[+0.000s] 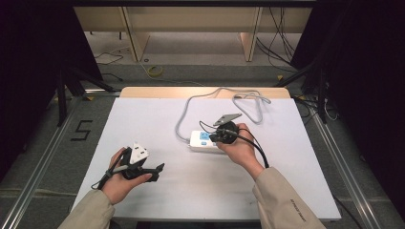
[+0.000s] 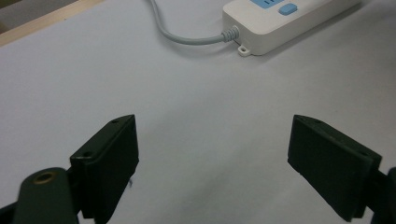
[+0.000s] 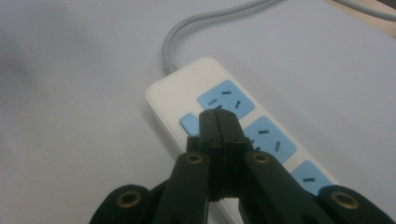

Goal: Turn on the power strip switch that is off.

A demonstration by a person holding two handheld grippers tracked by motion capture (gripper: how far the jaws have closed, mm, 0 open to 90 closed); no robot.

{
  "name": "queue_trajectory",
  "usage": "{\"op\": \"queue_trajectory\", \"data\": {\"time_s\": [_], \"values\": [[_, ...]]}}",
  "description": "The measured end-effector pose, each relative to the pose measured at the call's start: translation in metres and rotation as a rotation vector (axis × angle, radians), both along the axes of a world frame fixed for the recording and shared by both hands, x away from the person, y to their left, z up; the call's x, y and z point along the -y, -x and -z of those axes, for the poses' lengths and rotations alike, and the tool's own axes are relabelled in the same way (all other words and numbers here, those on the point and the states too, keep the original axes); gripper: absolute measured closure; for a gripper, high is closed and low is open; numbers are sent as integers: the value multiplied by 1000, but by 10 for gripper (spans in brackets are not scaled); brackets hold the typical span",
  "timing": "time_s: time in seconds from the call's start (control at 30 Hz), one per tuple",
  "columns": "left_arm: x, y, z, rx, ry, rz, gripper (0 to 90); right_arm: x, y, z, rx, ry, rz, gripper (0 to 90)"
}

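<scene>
While the right gripper (image 3: 218, 114) presses with its jaws closed together over the power strip (image 3: 196, 84), the work looks about at its middle.

It holds nothing; its closed tip is just above the small blue switch button (image 3: 187, 124) at the cable end of the strip, beside the first blue socket (image 3: 226, 100), so I judge the switching is in hand, but I cannot tell if the button is already pressed. The strip lies near the middle of the white table (image 1: 157, 114), its grey cable (image 1: 184, 117) curling toward the far edge. The left gripper (image 2: 212, 154) hovers empty with jaws wide apart, near the strip's cable end.
</scene>
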State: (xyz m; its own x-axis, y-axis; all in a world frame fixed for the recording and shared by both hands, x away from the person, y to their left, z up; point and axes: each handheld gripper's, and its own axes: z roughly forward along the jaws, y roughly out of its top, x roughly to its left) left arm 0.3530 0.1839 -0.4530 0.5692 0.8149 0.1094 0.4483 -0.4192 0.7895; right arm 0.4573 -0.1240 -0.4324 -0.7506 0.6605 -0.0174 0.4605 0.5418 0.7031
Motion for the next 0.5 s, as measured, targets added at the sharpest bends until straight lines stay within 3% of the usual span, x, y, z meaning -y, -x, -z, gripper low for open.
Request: {"op": "queue_trajectory", "data": {"time_s": [0.5], "values": [[0,0,0,0,2,3,160,-10,-8,0,-21,8,2,900]]}}
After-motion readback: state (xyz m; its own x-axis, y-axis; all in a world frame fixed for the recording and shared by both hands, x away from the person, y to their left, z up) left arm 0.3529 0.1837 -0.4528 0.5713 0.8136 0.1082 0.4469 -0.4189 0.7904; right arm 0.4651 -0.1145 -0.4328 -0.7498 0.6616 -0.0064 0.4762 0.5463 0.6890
